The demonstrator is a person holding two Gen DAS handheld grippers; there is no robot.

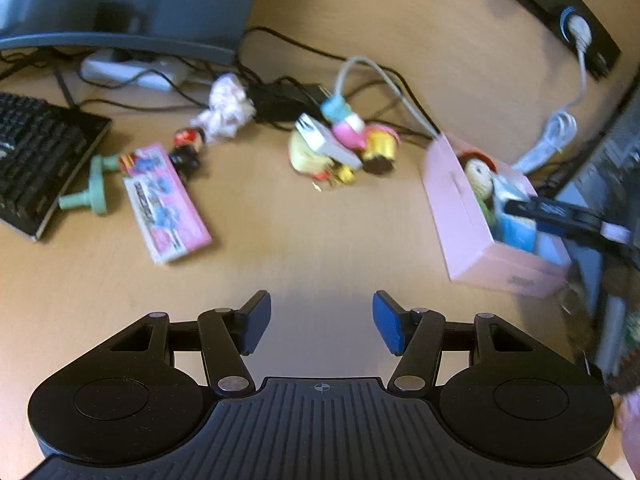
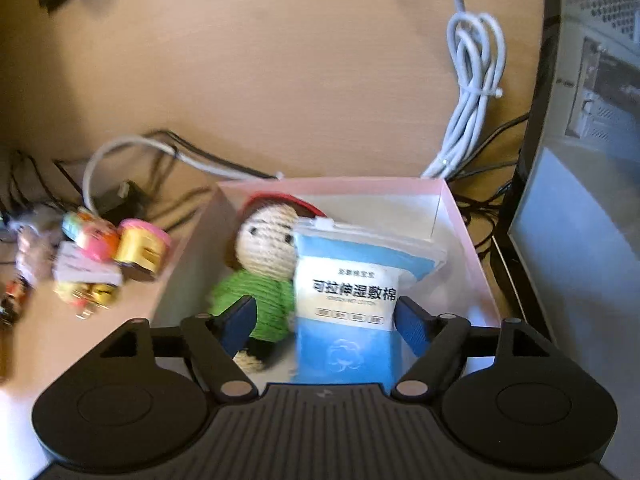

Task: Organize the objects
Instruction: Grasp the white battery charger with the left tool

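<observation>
Left gripper (image 1: 321,322) hangs tilted down over bare desk (image 1: 320,232), jaws spread and empty; pink box (image 1: 460,216) sits right. Right gripper (image 2: 325,320) dips into that box (image 2: 472,248), jaws spread around, apparently clear of, the blue pouch (image 2: 344,300) beside a knitted doll (image 2: 260,264).

Overall light: warm, moderately bright indoor light on the wooden desk (image 1: 320,208); colours slightly washed.
Shadow, left wrist view: broad soft shadow on the bare desk just above the left gripper (image 1: 321,322).
Shadow, right wrist view: dark patch at upper left; the inside of the pink box (image 2: 466,236) is bright.
Blur: toy cluster (image 1: 340,144) and pink packet (image 1: 166,202) smeared (lettering unreadable); right edge of the left wrist view streaked.
Sharpness: blue pouch (image 2: 348,300) legible at centre; toys at left of the right wrist view soft.
Distortion: fisheye bending at the edges; keyboard (image 1: 36,160) and white cable (image 2: 474,92) curve.
Glare: pale sheen on the pouch top.
</observation>
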